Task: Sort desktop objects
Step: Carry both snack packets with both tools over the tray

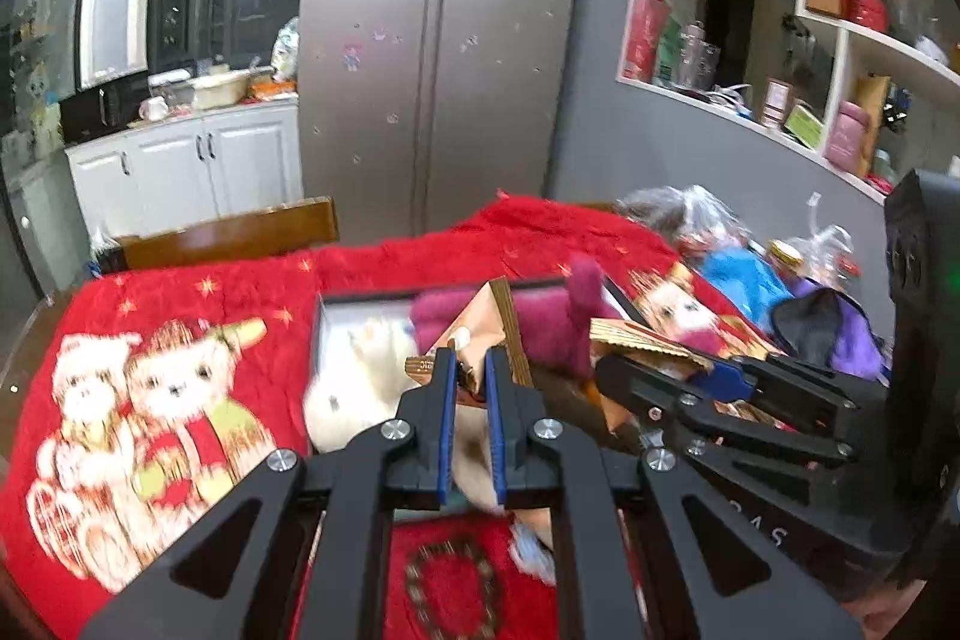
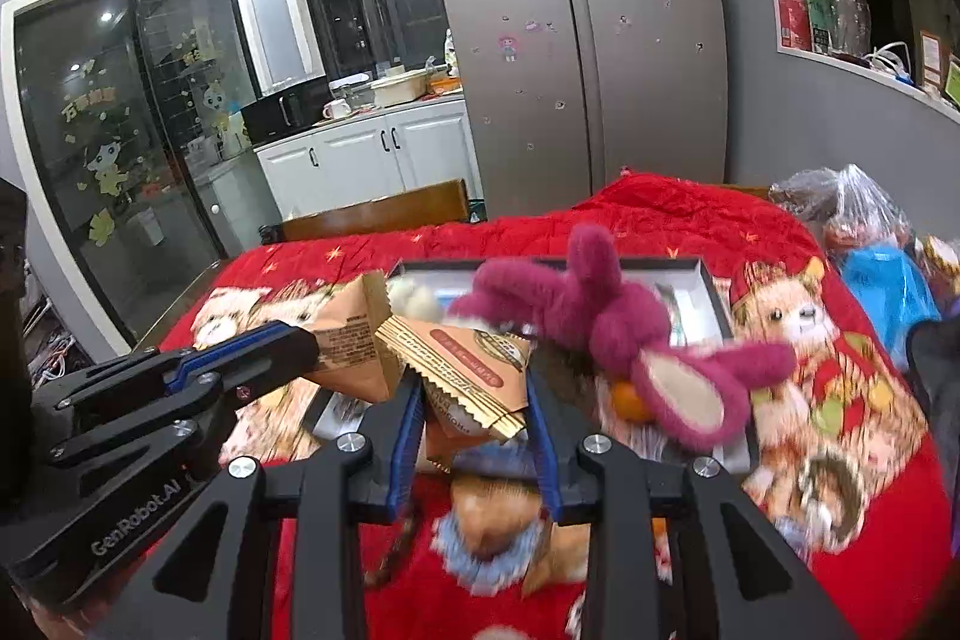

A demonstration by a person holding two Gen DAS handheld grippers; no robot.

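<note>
My left gripper (image 1: 469,363) is shut on a tan snack packet (image 1: 480,325) and holds it above a black-rimmed tray (image 1: 336,301). It also shows in the right wrist view (image 2: 300,340) with that packet (image 2: 348,334). My right gripper (image 2: 474,382) is shut on another orange-tan snack packet (image 2: 474,370), and shows in the left wrist view (image 1: 606,367) with its packet (image 1: 636,340). A magenta plush toy (image 2: 606,316) lies over the tray (image 2: 711,280). A white plush (image 1: 360,388) lies in the tray's left part.
A red cartoon-print blanket (image 1: 180,298) covers the table. Plastic bags (image 2: 852,214), a blue bag (image 2: 888,286) and a purple-black pouch (image 1: 828,322) crowd the right side. A wooden chair back (image 1: 240,232) stands at the far edge. A small orange fruit (image 2: 627,400) sits under the magenta plush.
</note>
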